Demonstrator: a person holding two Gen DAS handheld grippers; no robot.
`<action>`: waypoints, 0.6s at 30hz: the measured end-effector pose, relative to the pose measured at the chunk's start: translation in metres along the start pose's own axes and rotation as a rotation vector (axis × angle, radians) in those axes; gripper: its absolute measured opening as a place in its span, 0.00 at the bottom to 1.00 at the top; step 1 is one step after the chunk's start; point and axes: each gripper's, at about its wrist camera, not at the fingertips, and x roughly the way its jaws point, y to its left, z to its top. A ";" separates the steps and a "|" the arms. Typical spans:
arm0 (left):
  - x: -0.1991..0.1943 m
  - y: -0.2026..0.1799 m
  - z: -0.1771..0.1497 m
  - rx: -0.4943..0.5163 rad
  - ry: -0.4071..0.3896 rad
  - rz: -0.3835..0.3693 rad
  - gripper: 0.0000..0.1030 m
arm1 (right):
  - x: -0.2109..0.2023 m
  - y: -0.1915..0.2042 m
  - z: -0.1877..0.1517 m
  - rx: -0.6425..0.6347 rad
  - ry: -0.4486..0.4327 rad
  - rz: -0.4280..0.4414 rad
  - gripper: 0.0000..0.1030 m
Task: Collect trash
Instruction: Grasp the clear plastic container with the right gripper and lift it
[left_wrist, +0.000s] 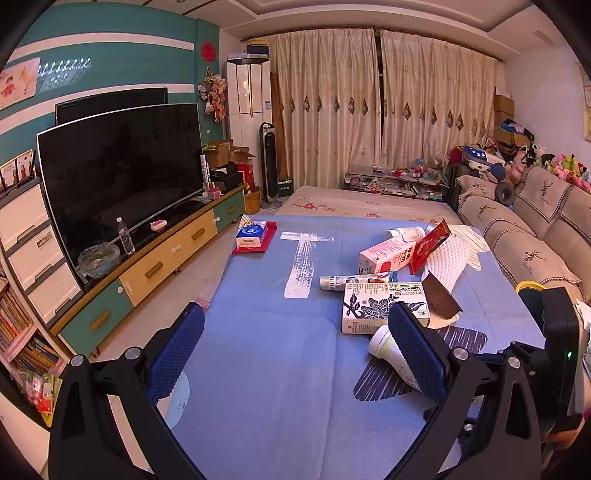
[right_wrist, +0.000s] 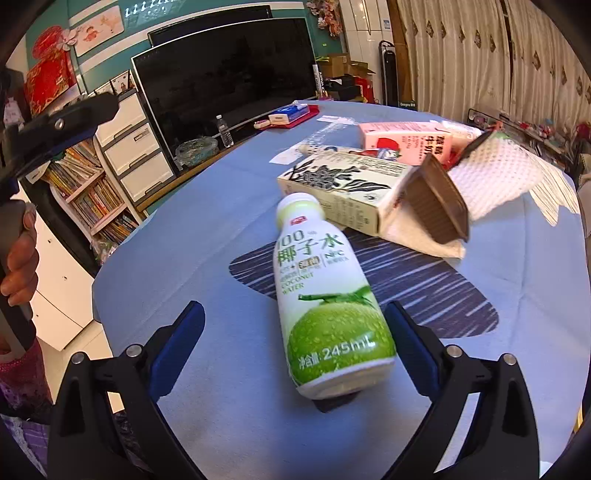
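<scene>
A white and green coconut water bottle (right_wrist: 325, 295) lies on the blue tablecloth (right_wrist: 221, 236), its base between the blue pads of my open right gripper (right_wrist: 295, 332). Beyond it lie a cream floral carton (right_wrist: 343, 184), a brown plastic cup (right_wrist: 436, 206), a pink milk carton (right_wrist: 410, 140) and white paper towel (right_wrist: 495, 173). My left gripper (left_wrist: 295, 332) is open and empty over the cloth, left of the trash pile. There the bottle (left_wrist: 391, 350) lies partly behind my right finger (left_wrist: 413, 350), with the floral carton (left_wrist: 373, 306) and pink carton (left_wrist: 388, 254) beyond.
A tissue box on a red mat (left_wrist: 255, 236) sits at the table's far left. A TV (left_wrist: 118, 173) on a low cabinet stands left, a sofa (left_wrist: 528, 229) right. The right gripper's body (left_wrist: 554, 350) is at my right.
</scene>
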 end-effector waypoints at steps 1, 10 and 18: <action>-0.001 0.001 -0.001 -0.002 0.002 -0.001 0.95 | 0.002 0.003 -0.001 0.000 0.002 -0.020 0.87; -0.002 0.007 -0.006 -0.009 0.012 0.002 0.95 | 0.009 0.003 -0.011 0.043 0.006 -0.097 0.71; 0.001 0.000 -0.010 0.003 0.032 -0.009 0.95 | -0.002 0.003 -0.013 0.034 -0.026 -0.108 0.49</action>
